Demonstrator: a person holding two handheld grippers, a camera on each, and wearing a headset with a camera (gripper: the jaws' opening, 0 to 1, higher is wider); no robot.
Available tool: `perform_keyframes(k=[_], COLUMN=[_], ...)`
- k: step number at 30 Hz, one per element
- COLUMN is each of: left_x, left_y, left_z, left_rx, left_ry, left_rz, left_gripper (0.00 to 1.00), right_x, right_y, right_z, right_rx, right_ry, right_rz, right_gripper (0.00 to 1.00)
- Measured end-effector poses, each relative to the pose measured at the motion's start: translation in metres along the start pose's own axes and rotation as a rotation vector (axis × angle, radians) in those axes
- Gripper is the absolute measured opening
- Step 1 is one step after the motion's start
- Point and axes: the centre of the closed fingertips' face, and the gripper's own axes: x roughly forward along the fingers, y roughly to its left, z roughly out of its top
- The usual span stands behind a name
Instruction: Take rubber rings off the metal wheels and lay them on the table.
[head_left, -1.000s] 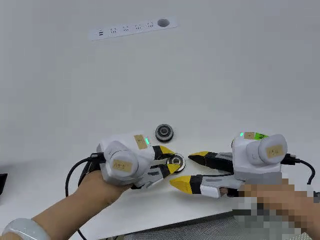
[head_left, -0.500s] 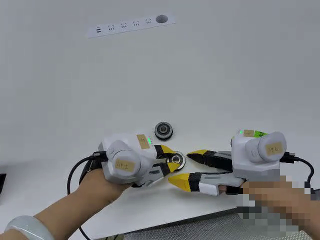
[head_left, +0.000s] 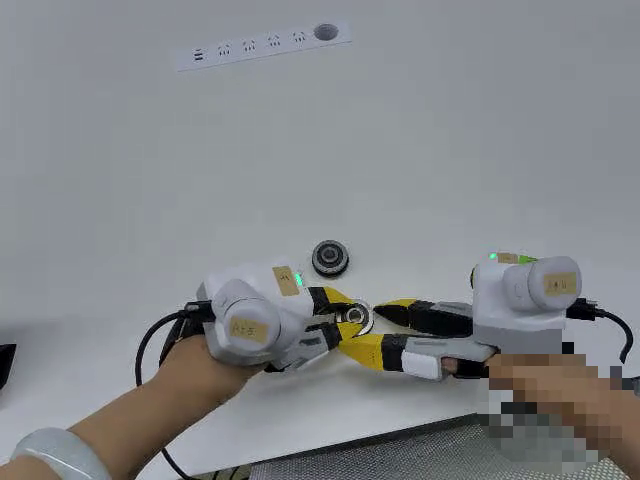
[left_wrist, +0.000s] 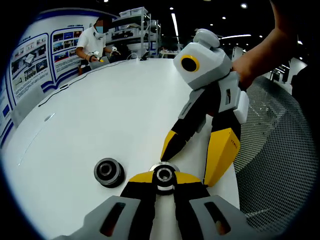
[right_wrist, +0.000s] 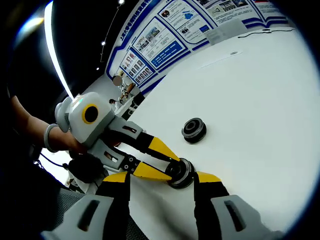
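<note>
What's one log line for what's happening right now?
left gripper: shut on metal wheel | right gripper: open, jaws either side of that wheel | second wheel: apart, on table

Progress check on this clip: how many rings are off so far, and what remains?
Done: nothing yet; no loose ring lies on the table. In hand: the left gripper is shut on one wheel, and the open right gripper has its jaws beside it, apparently going for its ring. Left: that ring, then the second wheel, sitting on the table with its black ring on.
</note>
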Motion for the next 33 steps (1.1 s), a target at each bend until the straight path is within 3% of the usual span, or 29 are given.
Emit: perform_keyframes(k=[12, 18, 22, 27, 33], left_x=[0.0, 0.0, 0.0, 0.0, 0.0], left_y=[0.0, 0.0, 0.0, 0.0, 0.0], left_z=[0.0, 0.0, 0.0, 0.0, 0.0], left_rx=[-0.01, -0.014, -0.017, -0.019, -0.02], left_ry=[-0.008, -0.012, -0.014, -0.014, -0.015], left_rz=[0.001, 0.003, 0.006, 0.008, 0.008], left_gripper=[0.13, 0.13, 0.13, 0.13, 0.13], right_x=[-0.003, -0.008, -0.006, -0.005, 0.0], right_y=[0.004, 0.004, 0.005, 0.002, 0.002], right_z=[-0.003, 0.001, 0.002, 0.009, 0.01], right_rx=[0.039, 0.093, 0.088, 0.08, 0.076], right_ry=[0.023, -0.002, -0.002, -0.038, -0.022], right_rz=[0.046, 0.074, 0.074, 0.061, 0.079], right_gripper=[0.54, 0.49, 0.51, 0.56, 0.58])
